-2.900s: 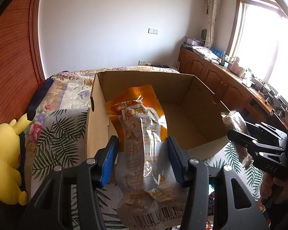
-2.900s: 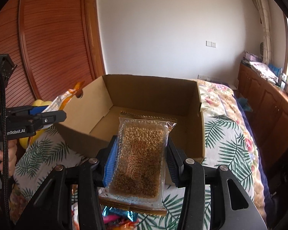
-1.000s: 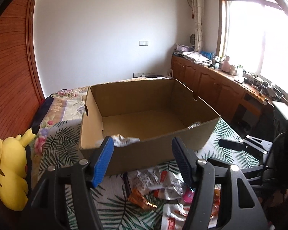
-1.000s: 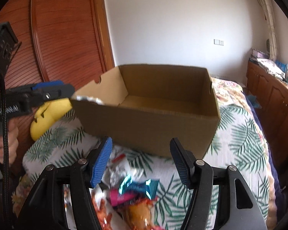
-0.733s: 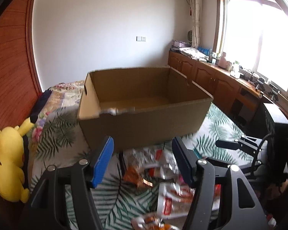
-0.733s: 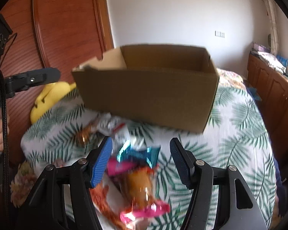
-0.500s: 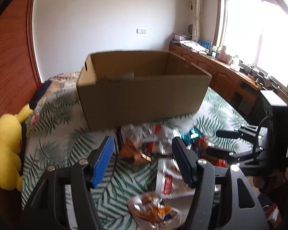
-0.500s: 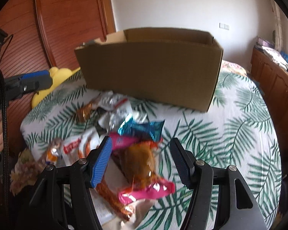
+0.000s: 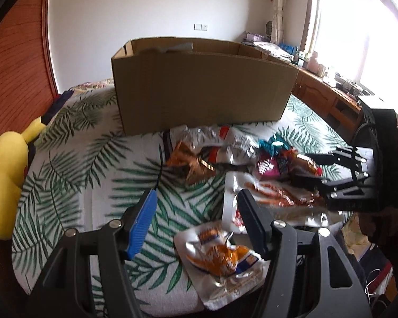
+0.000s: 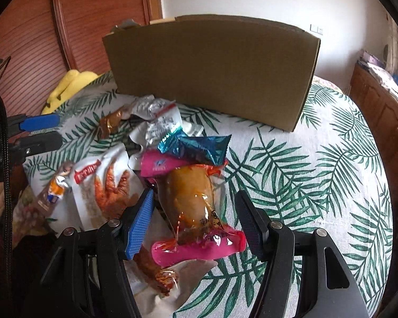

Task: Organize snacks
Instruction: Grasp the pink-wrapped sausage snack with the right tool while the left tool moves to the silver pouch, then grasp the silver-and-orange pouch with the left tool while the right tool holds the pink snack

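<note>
An open cardboard box (image 9: 199, 87) (image 10: 209, 69) stands on the leaf-print bedspread, with a wrapper showing above its far rim. A pile of snack packets (image 9: 225, 153) lies in front of it. My left gripper (image 9: 196, 206) hangs open and empty over the pile's near edge, just above a silver and orange packet (image 9: 220, 254). My right gripper (image 10: 193, 198) is open, low over a clear packet of brown food (image 10: 191, 196) that lies between its fingers, untouched by the pads. Each gripper shows in the other's view: the right gripper (image 9: 313, 169), the left gripper (image 10: 39, 131).
A teal packet (image 10: 199, 145), a pink packet (image 10: 161, 164), a white chicken-feet bag (image 10: 103, 182) and silver wrappers (image 10: 156, 114) crowd the pile. A yellow plush toy (image 9: 5, 175) lies at the bed's left side. Wooden cabinets (image 9: 318, 95) line the right wall.
Both grippers held a packet above the box earlier and are empty now. They have sunk from box height down to the snack pile in front of it.
</note>
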The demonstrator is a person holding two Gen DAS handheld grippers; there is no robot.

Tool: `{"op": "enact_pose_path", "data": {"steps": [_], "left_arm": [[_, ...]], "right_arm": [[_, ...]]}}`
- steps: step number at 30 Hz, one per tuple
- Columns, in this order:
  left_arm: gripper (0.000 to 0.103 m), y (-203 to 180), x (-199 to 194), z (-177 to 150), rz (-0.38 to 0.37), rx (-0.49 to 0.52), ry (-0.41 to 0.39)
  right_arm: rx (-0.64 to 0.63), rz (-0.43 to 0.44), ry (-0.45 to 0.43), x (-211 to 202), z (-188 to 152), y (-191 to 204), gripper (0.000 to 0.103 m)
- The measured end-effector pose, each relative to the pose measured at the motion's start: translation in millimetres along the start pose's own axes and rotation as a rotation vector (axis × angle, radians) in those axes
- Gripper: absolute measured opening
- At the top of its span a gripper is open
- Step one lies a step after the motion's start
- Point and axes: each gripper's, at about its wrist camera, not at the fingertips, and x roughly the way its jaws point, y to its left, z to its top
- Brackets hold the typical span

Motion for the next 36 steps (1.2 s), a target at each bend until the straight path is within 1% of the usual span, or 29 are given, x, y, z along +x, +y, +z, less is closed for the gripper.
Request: {"op": "enact_pose_path", "data": {"steps": [1, 2, 3, 11, 15, 21, 27, 29, 30, 31, 33, 35, 36], "left_arm": [[0.064, 0.7, 0.1, -3.6, 0.0, -0.008, 0.005], [0.064, 0.5, 0.4, -5.4, -0.001, -0.013, 0.008], [0.064, 0.4, 0.4, -8.1, -0.002, -0.019, 0.012], [0.064, -5.1, -3.7, -30.4, -0.017, -0.063, 0.059], [0.064, -12.1, -2.1, -39.8, -0.01, -0.059, 0.084], [0.066, -14.4, 7.6, -38.2, 0.012, -0.07, 0.119], [0.067, -18.0, 9.0, -39.1, 0.032, -0.05, 0.11], [0.064, -19.9, 8.5, -40.7, 0.034, -0.038, 0.1], [0.061, -19.4, 8.1, -40.9, 0.029, -0.038, 0.097], [0.056, -19.7, 7.4, -40.9, 0.019, -0.036, 0.095], [0.053, -19.3, 6.3, -41.1, 0.018, -0.036, 0.092], [0.047, -17.1, 4.1, -41.0, 0.013, -0.036, 0.08], [0.047, -16.3, 3.8, -40.9, 0.007, -0.034, 0.081]], "right_arm": [[-0.008, -0.008, 0.005, 1.9, -0.3, 0.0, 0.052], [-0.017, -0.008, 0.01, 3.6, -0.4, 0.0, 0.045], [-0.028, -0.001, 0.01, 5.0, -0.3, 1.3, 0.045], [-0.019, -0.04, -0.003, 10.4, -1.7, -7.2, 0.046], [-0.012, -0.048, -0.02, 10.6, -3.6, -7.7, 0.046], [-0.003, -0.053, -0.037, 11.4, -4.2, -8.7, 0.047], [-0.005, -0.064, -0.043, 12.5, -4.5, -7.2, 0.046], [-0.006, -0.066, -0.044, 12.6, -4.7, -6.9, 0.046], [-0.006, -0.066, -0.044, 12.7, -4.4, -6.9, 0.046], [-0.006, -0.066, -0.045, 12.8, -4.4, -6.8, 0.046], [-0.006, -0.066, -0.044, 12.5, -4.4, -6.9, 0.046], [-0.006, -0.066, -0.044, 12.8, -4.4, -7.0, 0.046], [-0.006, -0.066, -0.044, 12.4, -4.5, -6.8, 0.046]]}}
